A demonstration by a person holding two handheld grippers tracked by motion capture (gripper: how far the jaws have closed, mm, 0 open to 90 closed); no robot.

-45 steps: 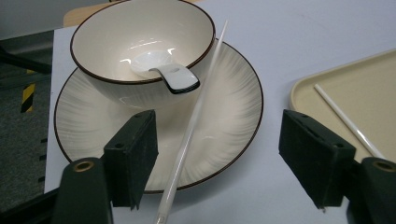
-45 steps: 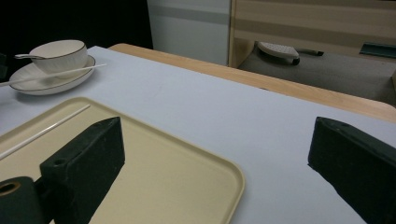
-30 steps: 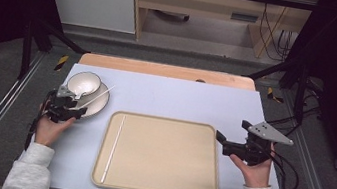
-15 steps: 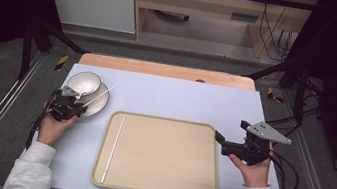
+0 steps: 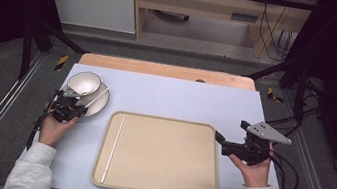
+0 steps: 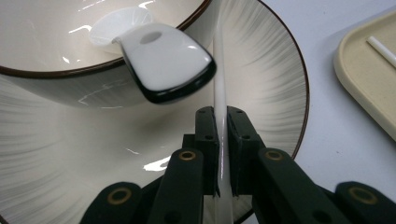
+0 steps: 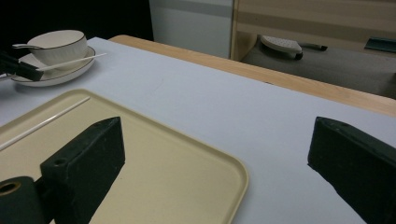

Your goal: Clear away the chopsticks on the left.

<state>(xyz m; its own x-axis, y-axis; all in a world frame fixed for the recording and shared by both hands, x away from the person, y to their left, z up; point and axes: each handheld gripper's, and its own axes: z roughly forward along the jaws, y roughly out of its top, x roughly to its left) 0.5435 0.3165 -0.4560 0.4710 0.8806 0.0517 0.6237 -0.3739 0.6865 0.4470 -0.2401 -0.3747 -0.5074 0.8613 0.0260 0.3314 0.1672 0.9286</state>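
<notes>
A white chopstick (image 6: pixel 219 70) lies across a ribbed plate (image 6: pixel 266 79) beside a bowl (image 6: pixel 56 42) that holds a white spoon (image 6: pixel 163 60). My left gripper (image 6: pixel 222 114) has just been closing, and its pads now press on this chopstick's near end. In the high view the left gripper (image 5: pixel 82 107) sits at the plate's (image 5: pixel 99 107) near rim. A second chopstick (image 5: pixel 113 147) lies along the left side of the beige tray (image 5: pixel 162 157). My right gripper (image 5: pixel 230 130) hovers open at the tray's right edge, with nothing between its jaws (image 7: pixel 215 140).
The tray (image 7: pixel 154 158) fills the middle of the pale blue table top (image 5: pixel 181 99). A wooden strip (image 5: pixel 165 70) runs along the far edge. Black frame rails flank both sides, and cables trail from the right gripper over the table's right edge.
My left gripper's jaws have closed onto the chopstick on the plate. Both hands have stayed where they were.
</notes>
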